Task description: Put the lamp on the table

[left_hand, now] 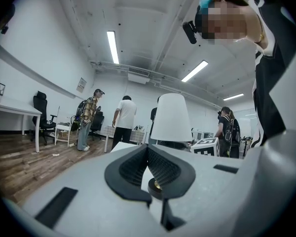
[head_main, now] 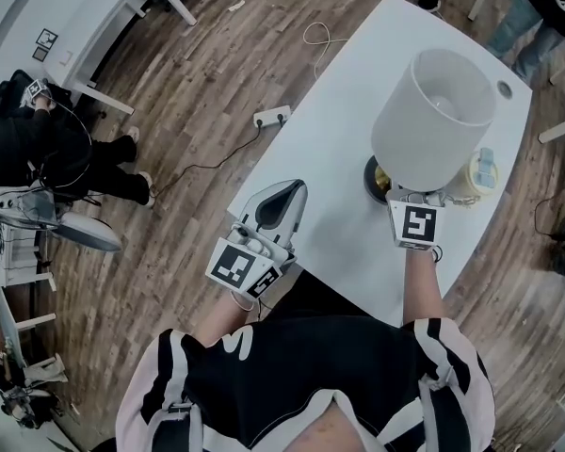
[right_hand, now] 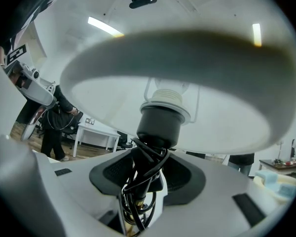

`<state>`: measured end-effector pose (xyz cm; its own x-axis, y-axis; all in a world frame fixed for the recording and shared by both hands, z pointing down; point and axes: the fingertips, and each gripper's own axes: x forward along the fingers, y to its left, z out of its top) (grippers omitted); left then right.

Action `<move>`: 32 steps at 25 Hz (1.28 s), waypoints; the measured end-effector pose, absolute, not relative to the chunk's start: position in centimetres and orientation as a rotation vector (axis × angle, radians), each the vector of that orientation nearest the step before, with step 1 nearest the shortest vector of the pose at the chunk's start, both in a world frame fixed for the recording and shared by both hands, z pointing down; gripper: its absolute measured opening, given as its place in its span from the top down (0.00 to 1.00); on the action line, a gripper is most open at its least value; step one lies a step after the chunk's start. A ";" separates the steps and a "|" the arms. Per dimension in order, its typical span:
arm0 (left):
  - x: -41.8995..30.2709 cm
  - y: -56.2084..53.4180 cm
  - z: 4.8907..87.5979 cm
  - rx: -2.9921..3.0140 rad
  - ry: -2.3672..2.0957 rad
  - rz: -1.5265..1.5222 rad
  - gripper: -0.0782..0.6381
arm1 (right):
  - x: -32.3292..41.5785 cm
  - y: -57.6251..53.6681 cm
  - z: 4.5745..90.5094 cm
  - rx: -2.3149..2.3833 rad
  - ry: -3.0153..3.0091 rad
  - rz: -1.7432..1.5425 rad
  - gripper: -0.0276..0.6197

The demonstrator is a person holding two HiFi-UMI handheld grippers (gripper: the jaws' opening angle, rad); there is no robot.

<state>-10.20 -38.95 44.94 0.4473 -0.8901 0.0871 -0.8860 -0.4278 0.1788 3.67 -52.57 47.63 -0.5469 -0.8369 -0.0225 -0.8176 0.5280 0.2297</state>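
The lamp has a wide white shade (head_main: 435,119) and a dark round base (head_main: 370,180) over the white table (head_main: 339,139); I cannot tell whether the base touches it. My right gripper (head_main: 412,199) is shut on the lamp's thin stem (right_hand: 138,191), which has black cord wound round it, just below the dark socket (right_hand: 158,125) and the shade (right_hand: 187,83). My left gripper (head_main: 290,196) is shut on nothing at the table's near-left edge, apart from the lamp. In the left gripper view its pads (left_hand: 133,167) meet, and the lamp shade (left_hand: 171,117) stands beyond.
A cream object with a pale blue piece (head_main: 478,175) sits on the table right of the lamp. A power strip (head_main: 271,116) and cables lie on the wood floor. A person in black (head_main: 47,153) crouches at left; others stand beyond the far table end.
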 end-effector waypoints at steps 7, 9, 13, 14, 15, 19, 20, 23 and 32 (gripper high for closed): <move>-9.9 -39.6 45.1 2.506 -1.545 -0.037 0.89 | 3.5 -51.8 47.5 1.438 -2.696 -0.349 0.66; -9.8 -39.8 44.9 2.515 -1.533 -0.041 0.89 | 3.2 -51.4 47.3 1.439 -2.702 -0.368 0.66; -9.6 -39.9 44.5 2.529 -1.513 -0.050 0.89 | 3.1 -50.7 47.1 1.465 -2.712 -0.386 0.66; -9.5 -39.9 44.4 2.532 -1.510 -0.053 0.89 | 3.1 -50.5 47.1 1.468 -2.711 -0.390 0.66; -9.4 -39.9 44.3 2.535 -1.506 -0.056 0.89 | 3.1 -50.5 47.1 1.467 -2.709 -0.397 0.66; -8.9 -40.3 43.9 2.551 -1.493 -0.075 0.89 | 3.1 -50.2 47.1 1.465 -2.715 -0.442 0.66; -8.8 -40.5 43.8 2.555 -1.490 -0.081 0.89 | 3.1 -50.1 47.0 1.468 -2.719 -0.450 0.66; -8.4 -40.6 43.3 2.568 -1.473 -0.097 0.89 | 3.2 -49.4 47.2 1.471 -2.715 -0.439 0.66; -7.2 -41.2 42.8 2.599 -1.423 -0.126 0.89 | 3.3 -49.1 48.2 1.408 -2.634 -0.378 0.66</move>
<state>-7.17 -41.21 42.76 0.5394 -0.8420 0.0104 -0.8272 -0.5275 0.1939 3.35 -49.15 48.16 -0.5558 -0.8313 -0.0030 -0.7985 0.5329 0.2800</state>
